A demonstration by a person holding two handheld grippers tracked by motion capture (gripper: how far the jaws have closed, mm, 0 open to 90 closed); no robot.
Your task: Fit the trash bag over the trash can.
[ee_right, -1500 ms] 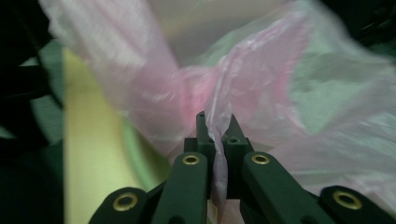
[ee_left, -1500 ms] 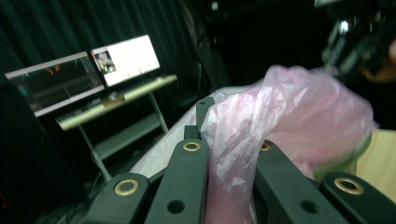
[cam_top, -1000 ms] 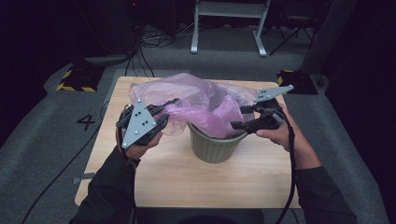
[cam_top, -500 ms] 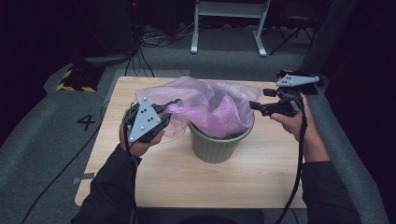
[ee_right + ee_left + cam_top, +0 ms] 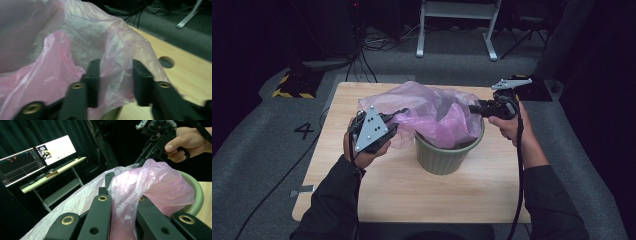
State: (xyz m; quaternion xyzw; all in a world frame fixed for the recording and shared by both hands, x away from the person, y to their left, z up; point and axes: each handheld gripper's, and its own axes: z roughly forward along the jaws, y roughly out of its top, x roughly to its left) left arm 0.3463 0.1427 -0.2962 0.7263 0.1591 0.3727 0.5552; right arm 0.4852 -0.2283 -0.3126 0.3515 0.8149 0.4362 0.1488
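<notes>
**Over a green bin, two grippers work a pink bag**

On the wooden tabletop (image 5: pixel 362 200), a green ribbed bin (image 5: pixel 444 157) stands near the middle with a thin pink plastic bag (image 5: pixel 437 112) billowing out of its mouth and spreading over the rim on the person's left. The left gripper (image 5: pixel 399 114), held at the bin's left side, has its jaws closed tight on a bunched fold of the bag; the left gripper view shows the film pinched between the two black jaws. The right gripper (image 5: pixel 473 108) sits at the bin's far right rim, its jaws just having been closing, with a fold of the bag's edge between them; the right gripper view leaves unclear whether the pads already press on it. A round hole (image 5: pixel 166 62) in the tabletop lies beyond the bag.
</notes>
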